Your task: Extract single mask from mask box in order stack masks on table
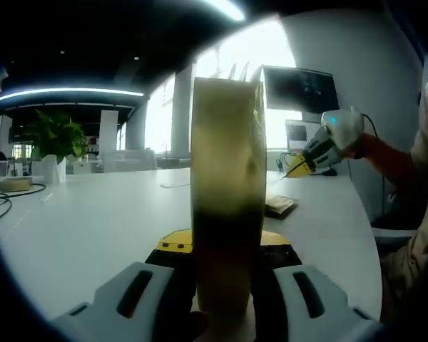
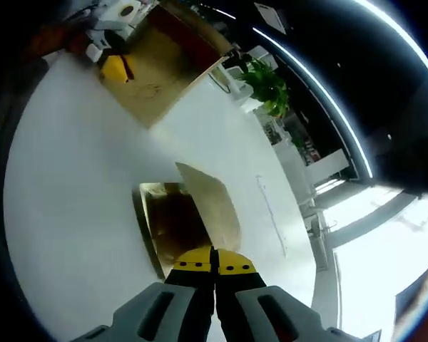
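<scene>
I count two grippers, both mine: my left gripper, jaws pressed on one mask box standing upright, and my right gripper, its yellow tips together. One stack of masks lies on one white table, with one pale sheet against it, though how many masks it holds I cannot tell. One potted plant, one wall screen, one coil of cable at the table's far edge.
</scene>
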Available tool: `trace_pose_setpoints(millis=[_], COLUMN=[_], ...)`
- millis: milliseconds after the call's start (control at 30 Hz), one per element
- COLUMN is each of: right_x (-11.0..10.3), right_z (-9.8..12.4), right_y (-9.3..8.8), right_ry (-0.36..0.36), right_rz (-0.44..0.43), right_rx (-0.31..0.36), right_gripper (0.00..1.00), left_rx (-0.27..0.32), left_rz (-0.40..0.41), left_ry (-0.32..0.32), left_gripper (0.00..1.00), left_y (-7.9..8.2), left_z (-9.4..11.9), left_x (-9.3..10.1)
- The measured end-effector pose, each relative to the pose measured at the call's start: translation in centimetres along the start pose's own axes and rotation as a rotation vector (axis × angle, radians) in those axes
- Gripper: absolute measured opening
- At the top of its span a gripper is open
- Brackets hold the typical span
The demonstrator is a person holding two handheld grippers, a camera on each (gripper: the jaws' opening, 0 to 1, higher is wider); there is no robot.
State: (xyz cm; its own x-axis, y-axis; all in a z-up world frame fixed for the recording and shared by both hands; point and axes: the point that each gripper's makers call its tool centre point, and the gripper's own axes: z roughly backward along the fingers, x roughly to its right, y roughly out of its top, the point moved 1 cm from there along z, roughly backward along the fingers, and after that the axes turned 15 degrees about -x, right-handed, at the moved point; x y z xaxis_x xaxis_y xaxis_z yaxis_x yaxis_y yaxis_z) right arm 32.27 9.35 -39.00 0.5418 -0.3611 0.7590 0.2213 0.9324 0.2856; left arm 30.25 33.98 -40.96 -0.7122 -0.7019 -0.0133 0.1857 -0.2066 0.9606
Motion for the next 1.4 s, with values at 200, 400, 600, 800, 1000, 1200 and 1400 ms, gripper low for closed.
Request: trace_pose_setpoints(millis=[200, 400, 600, 800, 1000, 1200, 1400], right_x=[-1.2, -2.4, -3.2, -4.0, -4.5, -4.8, -4.6], right_z=[-0.1, -0.3, -0.5, -1.0, -0.8, -0.9, -1.1], right_y=[-0.1, -0.5, -1.1, -1.6, -1.7, -1.7, -1.8], right_ry=[0.016, 0.036, 0.053, 0.069, 0.079, 0.078, 0.075], right_rz=[0.001, -0.005, -0.012, -0.019, -0.014, 0.005, 0.018], right_rx=[0.005, 0.003, -0.005, -0.016, -0.016, -0.001, 0.001], right_gripper=[0.00, 0.00, 0.00, 0.00, 0.00, 0.00, 0.00], left_rx=[0.000, 0.000, 0.000, 0.000, 0.000, 0.000, 0.000], left_rz=[-0.001, -0.001, -0.001, -0.002, -0.001, -0.001, -0.001], left_ry=[0.001, 0.001, 0.001, 0.002, 0.001, 0.001, 0.001], left_gripper=[0.19, 0.19, 0.19, 0.19, 0.19, 0.19, 0.19], left_y=[0.0, 0.0, 0.0, 0.0, 0.0, 0.0, -0.1], left_z=[0.0, 0.0, 0.0, 0.0, 0.0, 0.0, 0.0], left_x=[-0.1, 0.0, 0.0, 0.0, 0.1, 0.1, -0.1])
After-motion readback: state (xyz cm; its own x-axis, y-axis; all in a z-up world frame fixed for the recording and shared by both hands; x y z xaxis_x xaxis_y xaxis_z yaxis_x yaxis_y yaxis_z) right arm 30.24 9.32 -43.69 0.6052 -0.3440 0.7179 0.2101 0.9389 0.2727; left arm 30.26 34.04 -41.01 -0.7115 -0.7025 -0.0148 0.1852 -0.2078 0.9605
